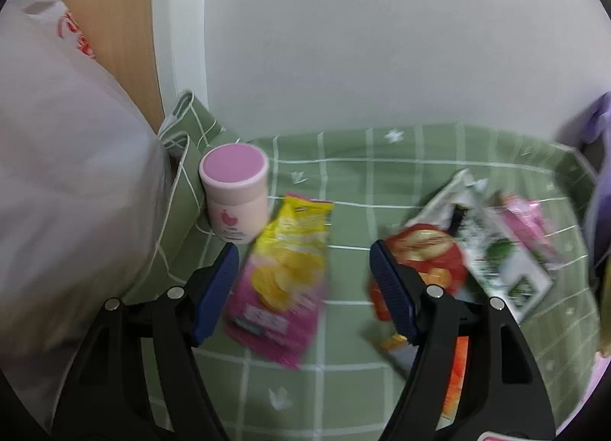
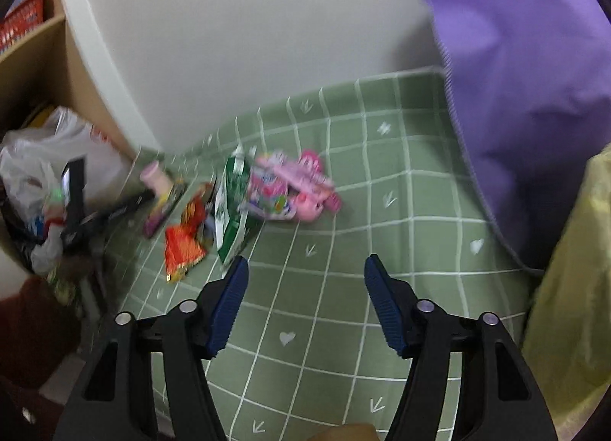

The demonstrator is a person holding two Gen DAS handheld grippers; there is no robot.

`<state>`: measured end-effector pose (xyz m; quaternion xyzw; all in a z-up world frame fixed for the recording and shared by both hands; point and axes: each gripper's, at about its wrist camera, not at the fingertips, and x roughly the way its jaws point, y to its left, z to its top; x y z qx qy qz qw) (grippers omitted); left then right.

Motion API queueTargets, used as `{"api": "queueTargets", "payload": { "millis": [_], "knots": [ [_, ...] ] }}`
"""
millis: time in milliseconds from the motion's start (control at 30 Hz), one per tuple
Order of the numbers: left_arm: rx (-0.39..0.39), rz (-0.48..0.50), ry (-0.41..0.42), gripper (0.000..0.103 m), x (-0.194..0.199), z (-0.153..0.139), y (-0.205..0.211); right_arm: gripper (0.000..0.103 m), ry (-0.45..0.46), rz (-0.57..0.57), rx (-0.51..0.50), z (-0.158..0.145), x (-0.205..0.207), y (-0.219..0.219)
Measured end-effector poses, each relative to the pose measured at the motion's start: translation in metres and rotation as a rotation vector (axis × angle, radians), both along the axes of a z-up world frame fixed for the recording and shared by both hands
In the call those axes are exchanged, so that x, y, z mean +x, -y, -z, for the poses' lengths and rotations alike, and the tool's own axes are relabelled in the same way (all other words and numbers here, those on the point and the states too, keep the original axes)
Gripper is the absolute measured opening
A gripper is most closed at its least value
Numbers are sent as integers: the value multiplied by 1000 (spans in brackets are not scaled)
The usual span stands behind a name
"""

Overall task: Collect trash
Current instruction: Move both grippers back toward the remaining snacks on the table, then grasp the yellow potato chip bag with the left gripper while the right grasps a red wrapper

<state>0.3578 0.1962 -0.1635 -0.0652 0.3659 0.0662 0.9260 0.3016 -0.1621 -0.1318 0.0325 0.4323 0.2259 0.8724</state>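
Observation:
My left gripper (image 1: 301, 254) is open just above a green checked cloth (image 1: 343, 383). A magenta-and-yellow chips packet (image 1: 282, 280) lies flat between its blue pads (image 1: 214, 288), untouched by them. A pink bottle (image 1: 235, 196) stands upright just beyond the left pad. A red snack packet (image 1: 424, 261), a green-and-white packet (image 1: 496, 254) and a pink wrapper (image 1: 530, 219) lie to the right. My right gripper (image 2: 305, 263) is open over bare cloth (image 2: 343, 326), with the green packet (image 2: 233, 212), the red packet (image 2: 185, 242) and pink wrappers (image 2: 290, 189) ahead to its left.
A white plastic bag (image 1: 57, 173) bulges at the left beside a wooden shelf side (image 1: 110, 21). A white wall (image 1: 382, 40) backs the cloth. A purple pillow (image 2: 527, 78) and a yellow cloth (image 2: 573, 288) stand at the right. A red basket (image 2: 23, 17) sits on the shelf.

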Motion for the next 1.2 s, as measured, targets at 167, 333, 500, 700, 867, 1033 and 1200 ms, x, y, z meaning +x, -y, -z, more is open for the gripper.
{"api": "queueTargets", "payload": {
  "millis": [167,333,500,700,867,1033,1200],
  "knots": [
    [-20,19,-98,66,18,26,-10,59,-24,-85,-25,15,1,-27],
    [-126,3,-148,46,7,34,-15,59,45,-185,-136,22,1,-74],
    [-205,22,-161,35,-31,33,-6,58,81,-296,-154,32,4,-115],
    [-229,-12,-186,35,-91,22,8,59,-10,-479,7,48,17,-160],
    [-203,-15,-216,35,-123,23,18,51,-43,-529,-26,72,27,-205],
    [-216,1,-211,35,-130,20,19,47,-9,-546,-138,82,26,-225],
    [-245,3,-201,35,-133,19,18,13,-27,-547,-146,77,16,-208]
  ]
}}
